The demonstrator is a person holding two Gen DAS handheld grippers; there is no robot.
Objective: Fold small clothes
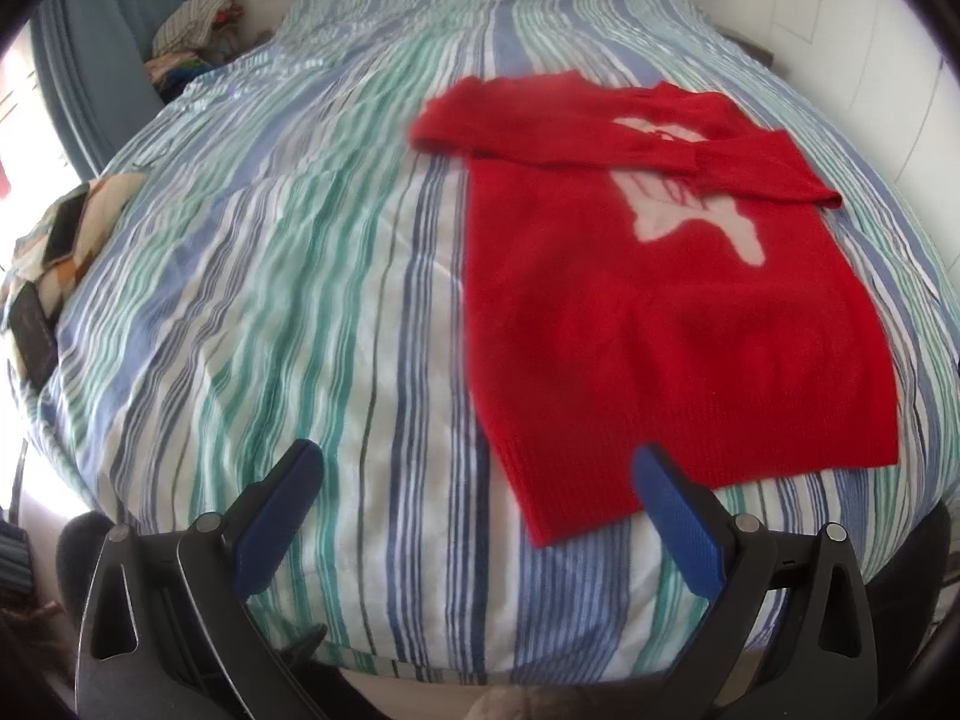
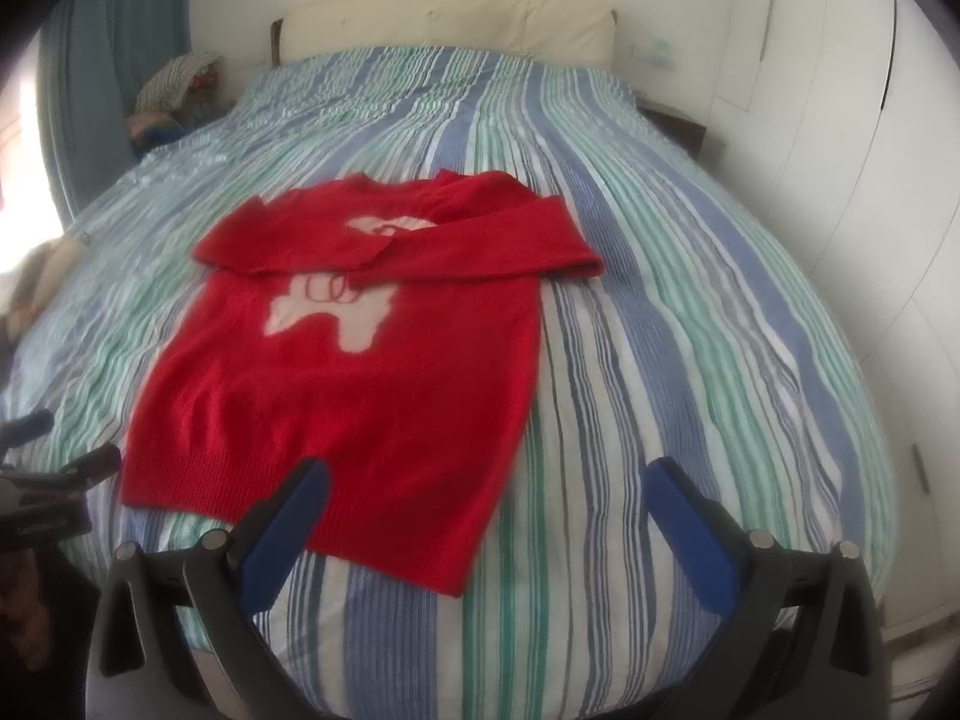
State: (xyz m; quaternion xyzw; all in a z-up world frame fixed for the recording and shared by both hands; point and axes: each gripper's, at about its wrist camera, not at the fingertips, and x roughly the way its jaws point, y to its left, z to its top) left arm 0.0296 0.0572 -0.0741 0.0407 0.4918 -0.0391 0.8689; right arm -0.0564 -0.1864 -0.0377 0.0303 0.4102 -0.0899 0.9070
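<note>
The red sweater (image 1: 672, 324) lies flat on the bed (image 1: 288, 276), spread over the blue, green and white striped cover, both sleeves folded across the chest so that they meet over the pale animal motif (image 1: 690, 210). In the left wrist view it fills the 1 to 3 o'clock part of the frame, its ribbed hem nearest the camera. The left claw (image 1: 474, 462) hangs above the near edge of the bed with its 2 blue-padded fingers (image 1: 282, 516) spread wide and nothing between them; the finger at 5 o'clock sits over the hem corner, though contact cannot be told.

From the right wrist view the sweater (image 2: 336, 372) sits at 10 to 11 o'clock of centre, hem toward the camera, collar toward the cream headboard (image 2: 450, 18) at 12 o'clock. The right claw (image 2: 489, 468) is likewise wide apart and empty, its left-hand finger (image 2: 288, 534) overlapping the hem in the picture, its other finger over bare striped cover. At 9 o'clock the other tool (image 2: 54, 480) pokes into frame, dark and blurred.

A heap of clothes (image 1: 192, 24) rests at 10 o'clock beside the blue curtain (image 1: 90, 60). On the bed's left edge, at 9 o'clock, a phone (image 1: 66, 228) lies on a patterned cloth (image 1: 90, 222). White cupboard doors (image 2: 840, 150) line the right wall.
</note>
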